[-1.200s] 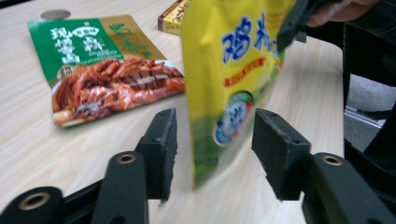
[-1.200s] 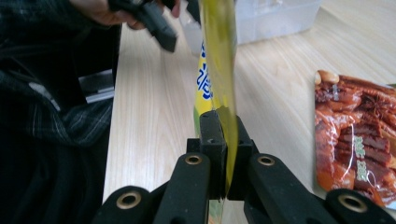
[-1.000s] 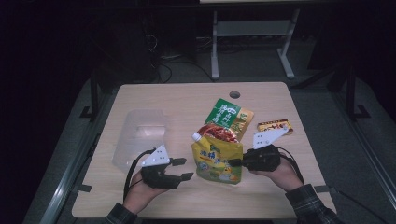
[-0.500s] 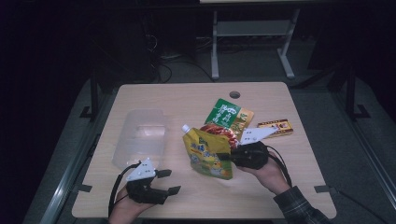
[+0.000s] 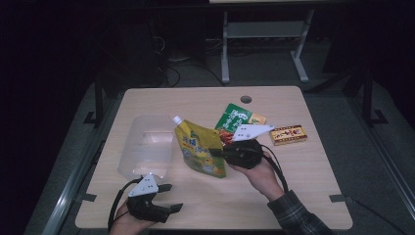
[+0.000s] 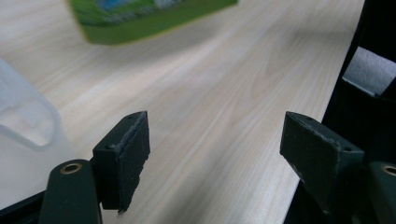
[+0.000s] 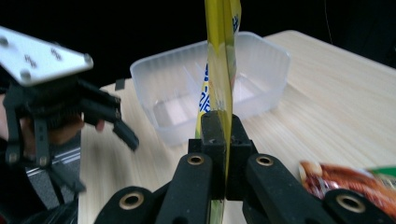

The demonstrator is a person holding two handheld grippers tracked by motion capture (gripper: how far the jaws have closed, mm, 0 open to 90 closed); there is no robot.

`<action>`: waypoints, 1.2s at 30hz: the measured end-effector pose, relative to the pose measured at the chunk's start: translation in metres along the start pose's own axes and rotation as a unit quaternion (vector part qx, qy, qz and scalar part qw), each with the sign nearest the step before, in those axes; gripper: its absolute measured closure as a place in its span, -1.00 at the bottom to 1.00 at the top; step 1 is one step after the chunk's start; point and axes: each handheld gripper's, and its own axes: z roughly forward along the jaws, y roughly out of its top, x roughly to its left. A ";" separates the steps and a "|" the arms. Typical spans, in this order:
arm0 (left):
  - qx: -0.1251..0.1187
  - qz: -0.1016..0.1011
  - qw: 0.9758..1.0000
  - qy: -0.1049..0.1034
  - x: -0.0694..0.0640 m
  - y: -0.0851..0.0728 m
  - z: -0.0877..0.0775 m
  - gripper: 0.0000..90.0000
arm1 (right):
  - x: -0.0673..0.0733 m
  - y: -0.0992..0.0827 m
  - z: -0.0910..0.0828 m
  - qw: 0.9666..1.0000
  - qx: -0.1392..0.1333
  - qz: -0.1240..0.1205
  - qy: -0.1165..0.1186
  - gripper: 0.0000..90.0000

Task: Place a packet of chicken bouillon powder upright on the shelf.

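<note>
A yellow spout pouch (image 5: pixel 200 149) hangs tilted above the table just right of a clear plastic container (image 5: pixel 147 147). My right gripper (image 5: pixel 216 152) is shut on the pouch's right edge. In the right gripper view the jaws (image 7: pixel 219 126) pinch the thin pouch (image 7: pixel 219 56) edge-on, with the container (image 7: pixel 252 70) behind it. My left gripper (image 5: pixel 173 197) sits at the table's near-left edge, apart from the pouch. Its jaws (image 6: pixel 215 144) have just been opening and stand wide with nothing between them, over bare wood.
A green packet (image 5: pixel 237 117) and a red snack packet (image 5: pixel 226 134) lie behind the right gripper. A small brown box (image 5: pixel 288 134) lies farther right. A round hole (image 5: pixel 245 99) is near the table's far edge. The container's corner (image 6: pixel 23 121) shows beside the left jaw.
The left gripper let go of the pouch, drew back to the near-left edge and opened. The right gripper lifted the pouch and carried it left toward the container.
</note>
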 end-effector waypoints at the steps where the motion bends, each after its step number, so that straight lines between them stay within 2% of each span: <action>1: 0.005 0.004 1.000 -0.001 0.000 0.000 0.001 -0.48 | 0.002 0.003 0.003 1.000 -0.001 -0.003 0.002 1.00; 14: 0.027 0.016 0.999 -0.008 -0.004 0.000 0.009 -0.52 | 0.015 0.032 0.039 0.999 -0.036 -0.017 0.021 1.00; 17: 0.031 0.024 0.999 -0.006 -0.004 -0.001 0.010 -0.54 | 0.018 0.035 0.045 0.999 -0.041 -0.019 0.025 1.00; 22: 0.035 0.023 0.999 -0.008 -0.005 -0.002 0.011 -0.55 | 0.025 0.045 0.059 0.998 -0.044 -0.025 0.031 1.00; 28: 0.036 0.032 0.999 -0.008 -0.004 -0.001 0.012 -0.55 | 0.031 0.050 0.072 0.998 -0.046 -0.032 0.037 1.00; 33: 0.038 0.031 0.999 -0.010 -0.005 -0.002 0.013 -0.55 | 0.034 0.052 0.082 0.998 -0.045 -0.027 0.041 1.00; 36: 0.039 0.030 0.999 -0.005 -0.005 -0.003 0.012 -0.56 | 0.038 0.053 0.093 0.997 -0.052 -0.026 0.042 1.00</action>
